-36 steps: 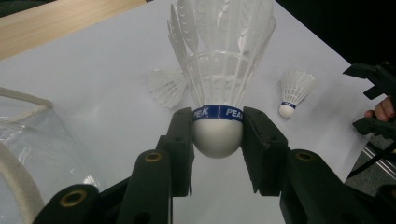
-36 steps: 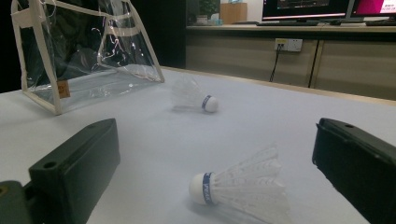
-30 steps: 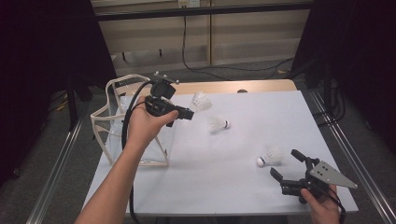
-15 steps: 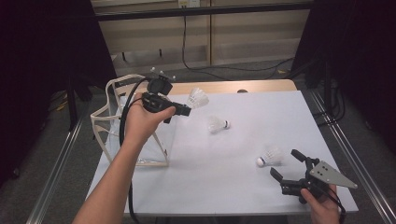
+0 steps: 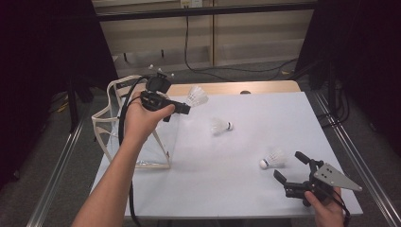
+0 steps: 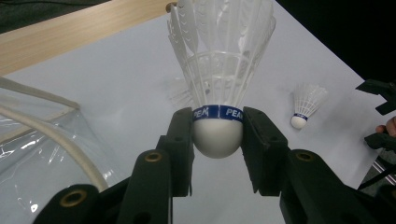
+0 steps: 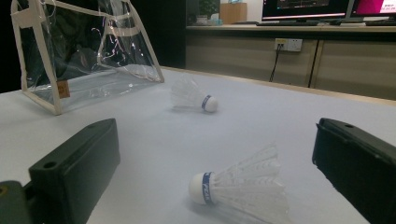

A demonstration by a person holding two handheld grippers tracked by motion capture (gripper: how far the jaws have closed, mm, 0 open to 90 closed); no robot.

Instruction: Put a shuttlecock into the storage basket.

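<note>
My left gripper (image 5: 186, 106) hangs above the table's far left, beside the top of a clear bag with cream trim (image 5: 135, 142). It is shut on the white cork of a feathered shuttlecock (image 5: 196, 96); in the left gripper view the pads (image 6: 181, 144) squeeze the cork of that shuttlecock (image 6: 218, 136), feathers pointing away. A second shuttlecock (image 5: 220, 126) lies mid-table, and a third (image 5: 273, 158) lies near the front right. My right gripper (image 5: 287, 164) rests low just in front of that third one, jaws wide open, with that shuttlecock (image 7: 238, 187) lying on the table between them, untouched.
The white table (image 5: 236, 198) has a wooden strip (image 5: 227, 88) along its far edge. The bag (image 7: 88, 51) stands upright at the left edge. Metal rails run along both sides of the table, with cables on the floor behind.
My left gripper has drifted a little to the left and farther back, toward the bag, with the shuttlecock still in it. The right gripper has stayed put.
</note>
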